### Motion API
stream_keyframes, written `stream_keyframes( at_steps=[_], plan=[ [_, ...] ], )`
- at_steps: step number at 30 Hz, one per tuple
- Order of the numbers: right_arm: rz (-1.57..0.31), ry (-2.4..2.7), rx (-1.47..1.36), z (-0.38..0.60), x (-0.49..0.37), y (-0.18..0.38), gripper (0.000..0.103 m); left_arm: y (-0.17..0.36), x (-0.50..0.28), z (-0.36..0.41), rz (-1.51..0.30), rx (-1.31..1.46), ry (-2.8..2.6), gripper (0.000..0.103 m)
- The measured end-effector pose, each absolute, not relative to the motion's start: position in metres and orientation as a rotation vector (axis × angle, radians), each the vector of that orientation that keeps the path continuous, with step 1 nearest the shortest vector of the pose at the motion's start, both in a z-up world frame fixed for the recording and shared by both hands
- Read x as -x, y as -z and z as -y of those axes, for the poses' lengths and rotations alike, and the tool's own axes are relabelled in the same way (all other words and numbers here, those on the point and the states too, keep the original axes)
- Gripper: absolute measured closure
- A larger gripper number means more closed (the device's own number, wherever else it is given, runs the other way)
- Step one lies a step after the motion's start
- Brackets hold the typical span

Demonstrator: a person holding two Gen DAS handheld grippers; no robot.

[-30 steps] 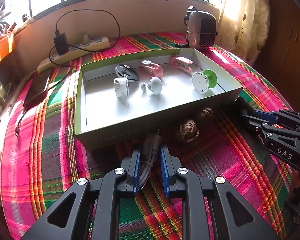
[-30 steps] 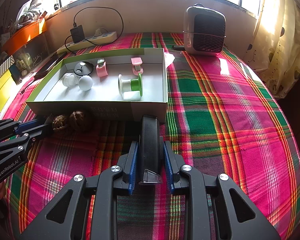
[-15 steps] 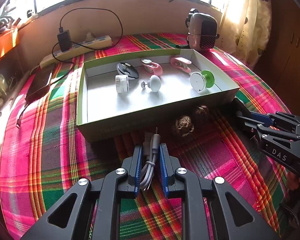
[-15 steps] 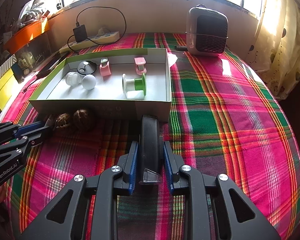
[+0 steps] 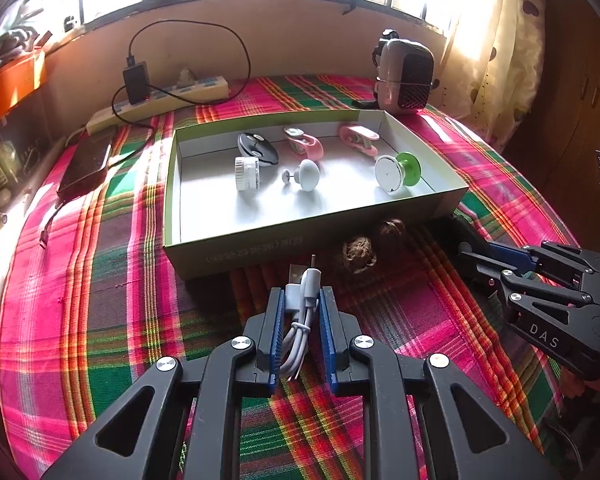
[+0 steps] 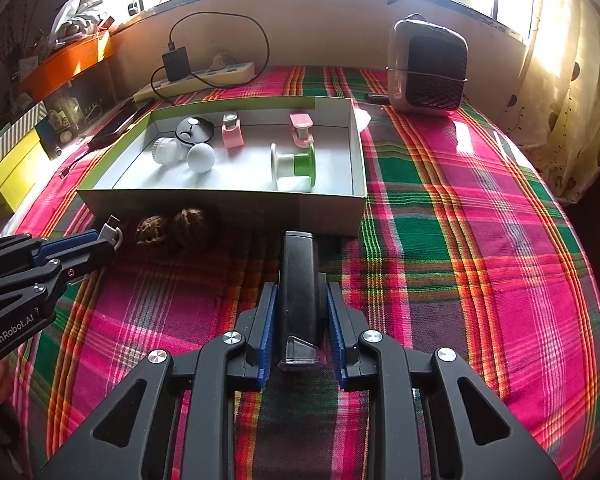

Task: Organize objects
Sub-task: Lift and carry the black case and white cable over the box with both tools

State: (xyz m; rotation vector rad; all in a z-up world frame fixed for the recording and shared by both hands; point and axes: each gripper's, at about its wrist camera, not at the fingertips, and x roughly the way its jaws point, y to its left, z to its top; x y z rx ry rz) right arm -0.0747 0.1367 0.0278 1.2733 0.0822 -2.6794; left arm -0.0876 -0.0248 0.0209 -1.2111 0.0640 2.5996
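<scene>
A bundled white USB cable (image 5: 302, 312) is clamped between the blue pads of my left gripper (image 5: 300, 300), just in front of the shallow box (image 5: 312, 240). My right gripper (image 6: 300, 300) is shut on a long black device (image 6: 299, 292) with a clear cap at its near end, also in front of the box (image 6: 328, 208). Inside the box lie a green-and-white spool (image 6: 294, 166), two pink clips (image 6: 232, 130), a white ball-shaped knob (image 6: 201, 157), a white jar (image 6: 166, 150) and a black disc (image 6: 194, 128). Two walnuts (image 6: 176, 228) rest on the cloth against the box's front wall.
A plaid cloth (image 6: 480, 220) covers the surface. A small heater (image 6: 428, 68) stands at the back right. A power strip (image 6: 196, 78) with a black charger runs along the back wall, and a dark phone (image 5: 86, 160) lies left of the box. Cluttered shelves stand at far left.
The left gripper's jaws closed tighter on the white cable and it now sits slightly higher and farther back from the box. The right gripper kept its grip on the black device.
</scene>
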Motion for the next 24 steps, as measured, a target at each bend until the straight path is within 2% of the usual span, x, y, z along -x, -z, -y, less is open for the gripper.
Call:
stream_keyframes(
  at_steps=[24],
  plan=[
    [-0.059, 2.639, -1.161, -0.126, 0.077, -0.063, 0.078, -0.049, 0.095, 0.034, 0.010, 1.156, -2.660, 0.088]
  ],
)
